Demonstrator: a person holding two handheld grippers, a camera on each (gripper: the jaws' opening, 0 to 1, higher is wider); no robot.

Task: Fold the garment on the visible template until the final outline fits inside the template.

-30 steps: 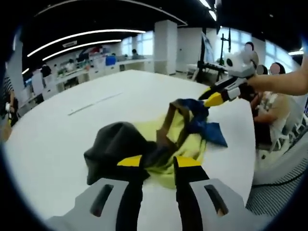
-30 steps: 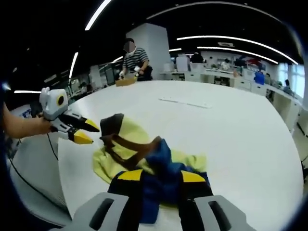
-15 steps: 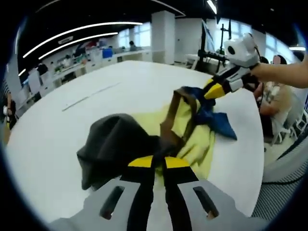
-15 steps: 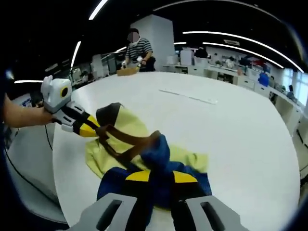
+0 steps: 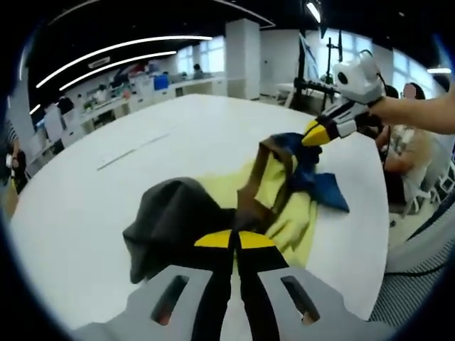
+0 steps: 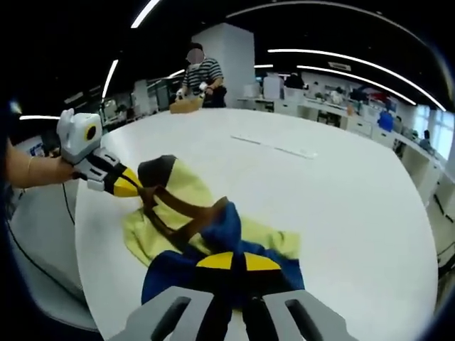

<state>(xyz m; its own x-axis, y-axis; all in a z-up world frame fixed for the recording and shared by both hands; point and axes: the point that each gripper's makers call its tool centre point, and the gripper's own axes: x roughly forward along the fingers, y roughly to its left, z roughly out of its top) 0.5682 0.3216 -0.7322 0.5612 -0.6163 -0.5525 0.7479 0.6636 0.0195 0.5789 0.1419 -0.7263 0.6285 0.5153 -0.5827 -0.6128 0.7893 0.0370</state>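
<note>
Crumpled garment [image 5: 274, 192] in the middle of a white table [image 5: 142, 163]: pale yellow body, brown band running across it, dark grey part at one end, blue part at the other. Bunched and rumpled, not flat, raised in folds between the two tools. Left gripper [image 5: 236, 240] clamped on the cloth where the grey part meets the brown band, yellow tips pressed together. Right gripper [image 6: 238, 261] pinched on the blue part [image 6: 213, 256], tips likewise together. Seated person [image 6: 195, 74] at the table's far side.
</note>
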